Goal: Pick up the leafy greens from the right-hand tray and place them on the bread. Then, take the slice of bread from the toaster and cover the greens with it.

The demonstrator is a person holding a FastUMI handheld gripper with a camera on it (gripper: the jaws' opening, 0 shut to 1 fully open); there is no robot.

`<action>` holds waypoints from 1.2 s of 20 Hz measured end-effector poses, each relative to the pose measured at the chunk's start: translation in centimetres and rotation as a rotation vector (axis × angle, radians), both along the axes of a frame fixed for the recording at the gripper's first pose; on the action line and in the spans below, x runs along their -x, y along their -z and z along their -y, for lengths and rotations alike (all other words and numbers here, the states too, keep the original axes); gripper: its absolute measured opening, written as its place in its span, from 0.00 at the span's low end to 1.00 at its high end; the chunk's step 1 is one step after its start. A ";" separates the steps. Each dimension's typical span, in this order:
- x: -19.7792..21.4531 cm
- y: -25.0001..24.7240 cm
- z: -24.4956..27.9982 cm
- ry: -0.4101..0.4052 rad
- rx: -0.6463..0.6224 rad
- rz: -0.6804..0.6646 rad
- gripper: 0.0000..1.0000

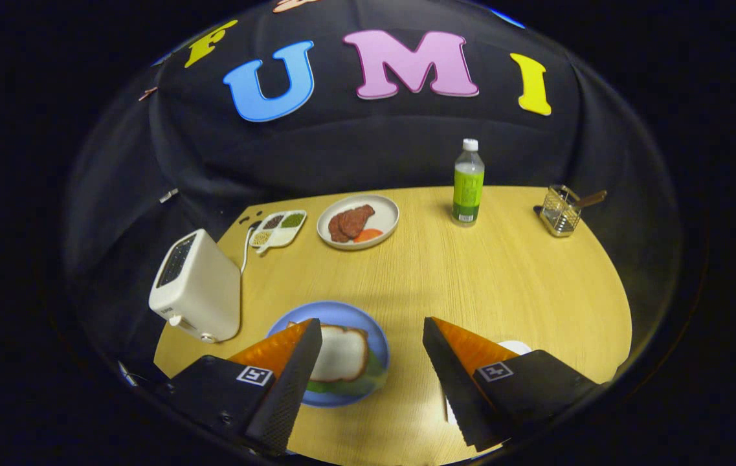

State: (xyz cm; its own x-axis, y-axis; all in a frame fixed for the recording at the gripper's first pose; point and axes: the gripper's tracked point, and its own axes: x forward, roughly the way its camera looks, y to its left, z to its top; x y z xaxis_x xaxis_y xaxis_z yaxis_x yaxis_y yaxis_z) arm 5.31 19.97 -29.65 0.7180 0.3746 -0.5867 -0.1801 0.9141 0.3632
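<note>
— How is the gripper [373, 336] being held right now?

— It is being held wide open above the wooden table [503, 278], and nothing is being gripped between its fingers. The blue plate [342, 314] is being taken as the landmark: it is lying just ahead of the fingers, partly hidden behind one of them.

— And what is being carried on that plate?

— A slice of bread [342, 353] is being shown lying flat on it, with leafy greens [348, 387] peeking out from under the bread's near edge (whether a second slice is lying beneath them cannot be told).

— Where is the toaster being seen?

— The white toaster [196, 285] is standing just beside the blue plate, on the side away from the open gap; its slots are being viewed at too shallow an angle for their contents to be told.

— What else is being shown beyond the plate?

— A white plate [388, 210] with slices of meat [349, 222] and a bit of orange food is lying well beyond the blue plate, with a divided condiment dish [279, 228] next to it. A green bottle [468, 183] with a white cap is standing upright farther off, and a wire basket [560, 210] with a wooden handle is sitting farthest from the blue plate. A white tray [515, 347] is being glimpsed across the gap from the blue plate, behind the other finger.
</note>
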 end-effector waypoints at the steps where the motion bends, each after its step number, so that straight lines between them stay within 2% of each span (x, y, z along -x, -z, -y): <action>1: -0.1 -1.6 0.4 -0.001 -0.002 0.036 0.98; 8: -0.4 -10.5 4.0 -0.054 0.004 0.237 0.98; 13: -0.1 -14.7 6.3 -0.104 -0.003 0.359 0.98; 20: -0.5 -16.7 7.6 -0.172 -0.041 0.482 0.98; 24: -1.0 -16.8 7.0 -0.198 -0.052 0.509 0.98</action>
